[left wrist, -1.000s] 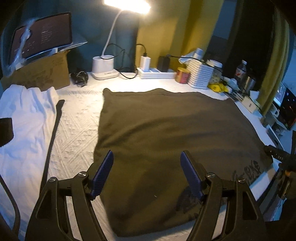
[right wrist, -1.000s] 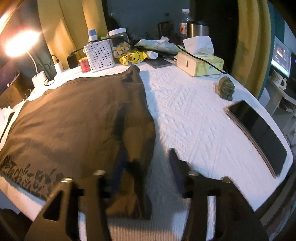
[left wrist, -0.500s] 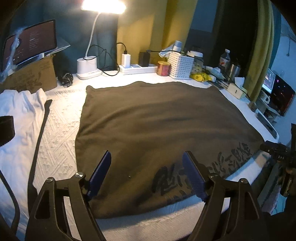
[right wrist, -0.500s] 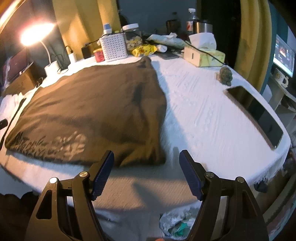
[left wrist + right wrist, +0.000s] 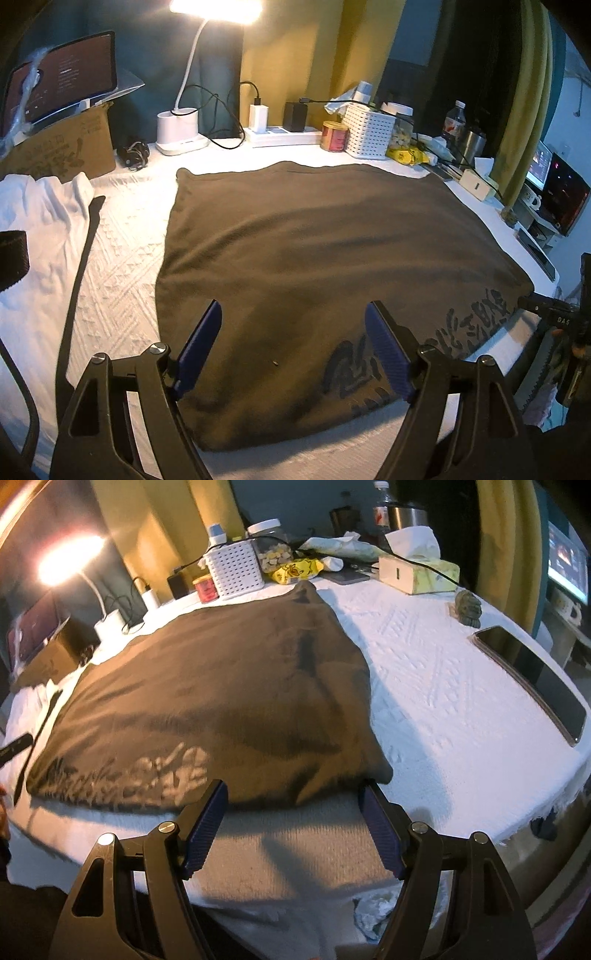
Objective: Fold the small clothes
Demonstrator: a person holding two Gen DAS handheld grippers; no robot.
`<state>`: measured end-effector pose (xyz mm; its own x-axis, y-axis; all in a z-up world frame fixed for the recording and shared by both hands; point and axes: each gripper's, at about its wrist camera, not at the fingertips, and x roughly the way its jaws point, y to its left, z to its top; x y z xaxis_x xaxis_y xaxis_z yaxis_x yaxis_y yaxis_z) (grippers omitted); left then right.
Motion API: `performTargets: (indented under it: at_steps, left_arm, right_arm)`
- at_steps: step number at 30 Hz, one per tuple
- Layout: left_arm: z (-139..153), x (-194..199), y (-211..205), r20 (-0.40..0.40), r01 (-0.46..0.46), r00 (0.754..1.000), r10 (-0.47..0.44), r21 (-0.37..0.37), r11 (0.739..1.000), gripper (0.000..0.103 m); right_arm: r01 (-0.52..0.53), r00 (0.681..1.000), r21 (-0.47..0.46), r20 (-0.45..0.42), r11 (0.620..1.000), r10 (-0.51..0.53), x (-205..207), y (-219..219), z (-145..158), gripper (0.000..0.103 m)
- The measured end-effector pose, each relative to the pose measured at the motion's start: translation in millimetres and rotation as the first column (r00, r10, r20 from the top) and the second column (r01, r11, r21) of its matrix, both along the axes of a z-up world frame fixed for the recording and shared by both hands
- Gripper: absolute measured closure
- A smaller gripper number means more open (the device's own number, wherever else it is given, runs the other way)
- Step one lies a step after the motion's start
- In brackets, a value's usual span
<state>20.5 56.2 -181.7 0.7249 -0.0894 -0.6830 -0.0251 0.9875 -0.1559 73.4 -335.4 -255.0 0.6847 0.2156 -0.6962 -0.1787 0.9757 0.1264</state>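
A dark brown garment with grey print along its near edge lies flat on the white table cover; it also shows in the right wrist view. My left gripper is open and empty, hovering over the garment's near left part. My right gripper is open and empty, just off the garment's near right corner, over the table's front edge. White clothes lie at the far left.
A desk lamp, cardboard box, power strip, red tin and white basket line the back edge. A tissue box, small figurine and phone sit right of the garment. A black strap lies left.
A second ago the right gripper was down on the garment's near right corner; it has since let go and pulled back off the edge. The left gripper pulled back, then shifted slightly forward.
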Motion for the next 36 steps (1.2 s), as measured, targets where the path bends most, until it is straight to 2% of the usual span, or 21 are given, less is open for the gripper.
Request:
performTargets:
  at_steps: [8, 17, 21, 31, 33, 36]
  left_arm:
    - [3.7, 19.2, 12.6, -0.011, -0.013, 1.000, 0.013, 0.007, 1.000, 0.024]
    - [7.9, 41.0, 23.1, -0.007, -0.031, 0.999, 0.031, 0.069, 0.997, 0.024]
    - [6.4, 50.1, 28.8, -0.016, -0.032, 0.999, 0.033, 0.069, 0.997, 0.024]
    - [-1.2, 72.3, 43.0, -0.048, -0.042, 0.998, 0.044, 0.053, 0.998, 0.024]
    - [-2.6, 76.4, 46.0, -0.054, -0.044, 0.997, 0.047, 0.050, 0.998, 0.024]
    - [-5.4, 83.4, 49.6, -0.067, -0.043, 0.997, 0.046, 0.045, 0.998, 0.024]
  right_arm:
    - [0.025, 1.000, 0.084, -0.007, 0.996, -0.024, 25.6, 10.9, 2.5, 0.027]
    - [0.037, 0.999, 0.144, 0.006, 0.989, -0.038, 60.6, 20.3, 3.9, 0.027]
    - [0.062, 0.998, 0.218, 0.001, 0.974, -0.064, 75.8, 16.8, 4.4, 0.027]
    - [0.080, 0.997, 0.252, 0.004, 0.964, -0.083, 114.5, 22.1, 7.8, 0.029]
    - [0.077, 0.997, 0.241, 0.003, 0.968, -0.080, 121.3, 25.4, 8.3, 0.034]
    - [0.054, 0.999, 0.206, -0.003, 0.977, -0.055, 131.3, 34.3, 8.5, 0.036]
